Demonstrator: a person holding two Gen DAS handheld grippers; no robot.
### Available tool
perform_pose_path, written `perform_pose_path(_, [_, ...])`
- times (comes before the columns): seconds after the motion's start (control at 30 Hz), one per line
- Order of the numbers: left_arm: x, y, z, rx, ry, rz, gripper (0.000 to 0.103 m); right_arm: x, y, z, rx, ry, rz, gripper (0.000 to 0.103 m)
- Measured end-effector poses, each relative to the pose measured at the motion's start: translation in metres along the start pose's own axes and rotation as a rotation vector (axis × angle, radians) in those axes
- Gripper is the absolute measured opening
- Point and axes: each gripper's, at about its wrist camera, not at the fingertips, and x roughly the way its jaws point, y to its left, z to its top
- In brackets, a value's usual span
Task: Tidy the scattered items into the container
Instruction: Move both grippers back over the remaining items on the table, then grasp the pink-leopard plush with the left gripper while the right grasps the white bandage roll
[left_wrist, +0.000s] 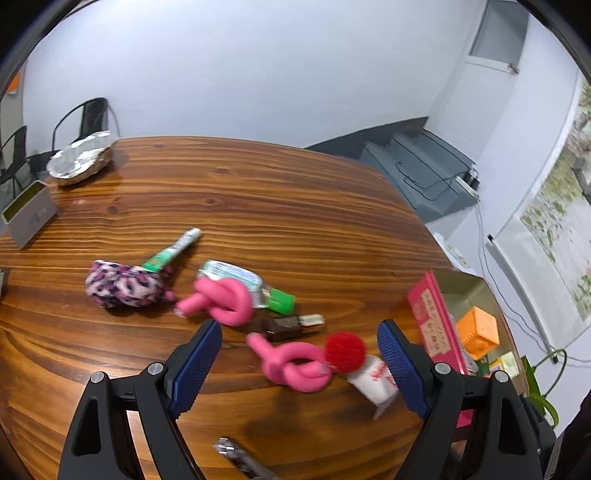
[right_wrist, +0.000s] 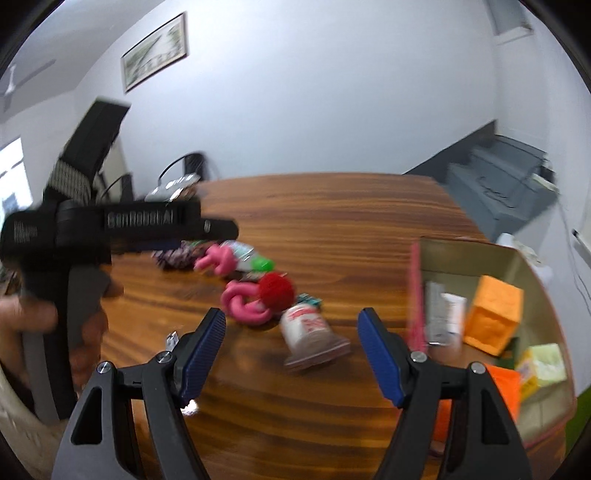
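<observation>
both grippers are spread wide and hold nothing. the left gripper (left_wrist: 299, 363) hovers over a pink knotted toy (left_wrist: 295, 365) that touches a red pompom (left_wrist: 345, 350); the right gripper (right_wrist: 291, 350) frames a tipped white cup (right_wrist: 310, 332). the container (right_wrist: 517, 258), an open box, sits just right of the cup and already holds an orange cube (right_wrist: 495, 314) and small cartons.

likely step: picking the cup or the toy. the cup lies on its side and may roll, so close across its body, lift above the box's pink wall (right_wrist: 415, 295), then release over bare floor.

the counter (left_wrist: 295, 184) is open beyond the cup; left of it lie a second pink toy (left_wrist: 221, 299), a green-capped bottle (left_wrist: 251, 284) and a scrunchie (left_wrist: 123, 284), and the grippers crowd each other there.
</observation>
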Motion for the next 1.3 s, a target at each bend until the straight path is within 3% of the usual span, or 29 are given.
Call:
perform_pose_path(0.1, [-0.006,0.014,0.004,-0.010,-0.011,0.018,0.088,0.019,0.009,-0.001,-0.023,0.052,0.020,0.077])
perform_pose_path(0.27, [-0.012,0.036,0.009,-0.050,-0.025,0.032,0.088,0.047,0.008,0.002,-0.021,0.113,-0.023,0.077])
perform_pose_path(0.7, [-0.012,0.077,0.022,-0.105,-0.052,0.136,0.088,0.079,0.001,-0.001,-0.038,0.182,-0.082,0.074])
perform_pose_path(0.9, [-0.004,0.103,0.023,-0.160,-0.034,0.169,0.088,0.081,-0.002,-0.003,-0.023,0.193,-0.084,0.069])
perform_pose_path(1.13, [0.015,0.132,0.020,-0.208,0.006,0.232,0.088,0.087,-0.003,-0.006,-0.010,0.225,-0.083,0.048])
perform_pose_path(1.3, [0.034,0.141,0.015,-0.200,0.037,0.269,0.088,0.083,-0.004,-0.006,0.001,0.219,-0.073,0.047])
